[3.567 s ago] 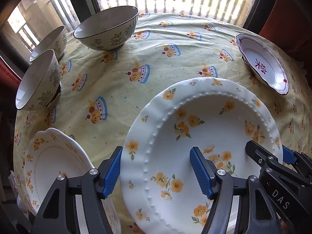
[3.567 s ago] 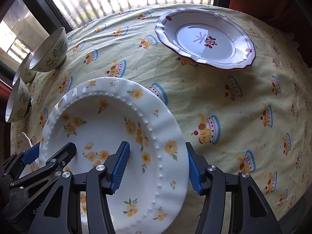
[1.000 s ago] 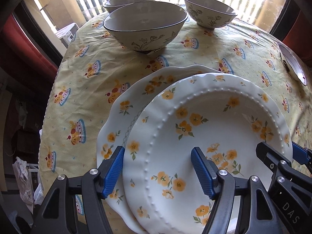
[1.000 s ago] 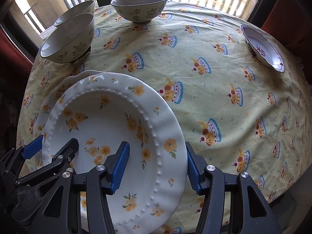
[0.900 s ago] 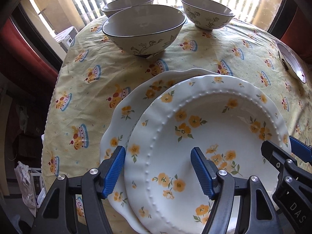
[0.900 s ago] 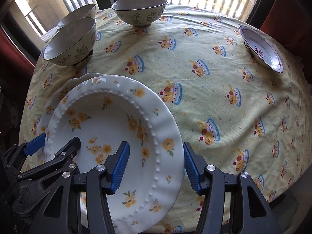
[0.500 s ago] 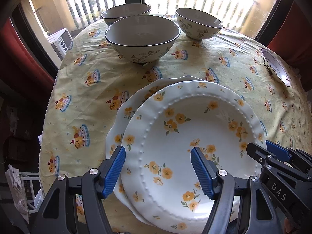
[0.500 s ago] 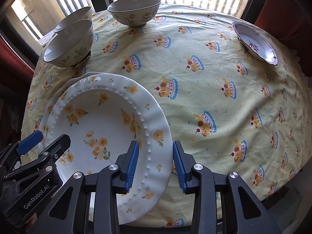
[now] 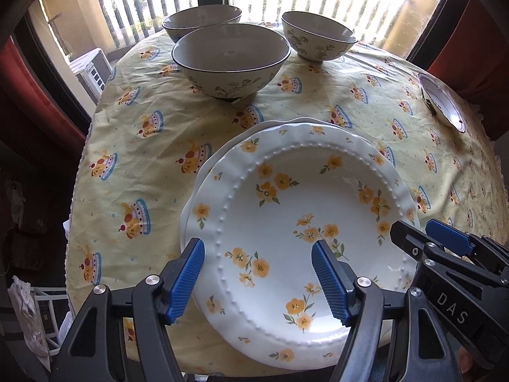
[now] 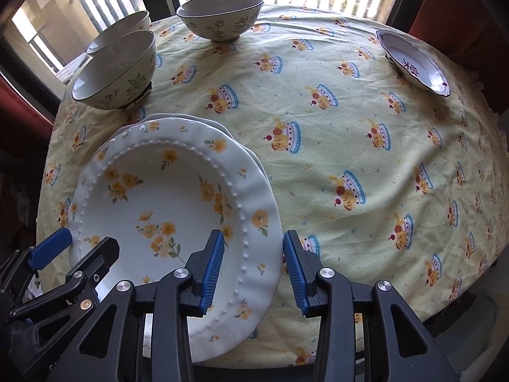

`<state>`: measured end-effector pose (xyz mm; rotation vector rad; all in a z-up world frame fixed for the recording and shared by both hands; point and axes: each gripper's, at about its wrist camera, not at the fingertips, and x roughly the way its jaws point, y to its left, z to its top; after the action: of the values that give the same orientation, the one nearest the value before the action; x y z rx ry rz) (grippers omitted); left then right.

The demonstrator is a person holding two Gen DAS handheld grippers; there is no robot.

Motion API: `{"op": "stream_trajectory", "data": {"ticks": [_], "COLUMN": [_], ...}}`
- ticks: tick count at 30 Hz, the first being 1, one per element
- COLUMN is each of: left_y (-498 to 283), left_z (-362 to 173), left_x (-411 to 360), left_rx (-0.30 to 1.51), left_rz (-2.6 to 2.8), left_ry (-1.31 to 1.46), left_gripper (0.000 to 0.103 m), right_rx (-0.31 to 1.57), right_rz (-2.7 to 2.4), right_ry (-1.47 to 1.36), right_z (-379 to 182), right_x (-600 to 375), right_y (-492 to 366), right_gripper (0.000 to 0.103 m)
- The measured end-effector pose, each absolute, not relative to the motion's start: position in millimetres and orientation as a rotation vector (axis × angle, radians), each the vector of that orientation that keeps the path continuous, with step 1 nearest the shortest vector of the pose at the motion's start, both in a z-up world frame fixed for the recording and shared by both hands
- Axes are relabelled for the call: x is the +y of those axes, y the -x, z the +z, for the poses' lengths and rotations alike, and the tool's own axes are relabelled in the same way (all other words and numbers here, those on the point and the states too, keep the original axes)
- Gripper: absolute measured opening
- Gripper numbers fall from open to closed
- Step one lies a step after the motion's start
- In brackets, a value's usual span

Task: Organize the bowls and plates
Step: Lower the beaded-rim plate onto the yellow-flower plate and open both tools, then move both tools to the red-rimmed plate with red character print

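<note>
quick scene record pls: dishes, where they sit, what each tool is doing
surface: round table with yellow cupcake-print cloth
flowered plate: lies on a second plate, of which only the edge shows
bowls: three; large bowl, two behind it, all apart
red-trimmed dish: alone at the far right edge
left tool: open, straddling the flowered plate's left rim, pads not pressing
right tool: jaws opening, plate's right rim between them, no grip
stacking: plates stacked; bowls not yet
</note>
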<state>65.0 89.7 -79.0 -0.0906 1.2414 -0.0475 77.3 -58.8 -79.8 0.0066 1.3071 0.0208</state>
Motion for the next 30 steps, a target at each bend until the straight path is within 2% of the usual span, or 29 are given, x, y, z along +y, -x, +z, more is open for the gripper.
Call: {"op": "stream_trajectory", "data": {"ticks": [1,14,30], "left_y": [-66,-97,-153], "left_z": [-77,-39,-10], "left_x": [90,67,-28], "left_rx": [1.24,1.154,1.084], "left_rz": [-0.049,-0.062,-0.014], "left_ry": [0.091,0.095,0.139], "left_gripper": [0.074,0.086,0.089], "right_rx": [1.293,1.164,1.112], "right_rz": [0.027,-0.006,0.044], "right_ry": [-0.011,-0.044,-0.031], "right_z": [-75,-28,7], "right_x": [-58,-91,-199], "right_y": [-76,-94,-161], "right_gripper": [0.056,0.071,0.071]}}
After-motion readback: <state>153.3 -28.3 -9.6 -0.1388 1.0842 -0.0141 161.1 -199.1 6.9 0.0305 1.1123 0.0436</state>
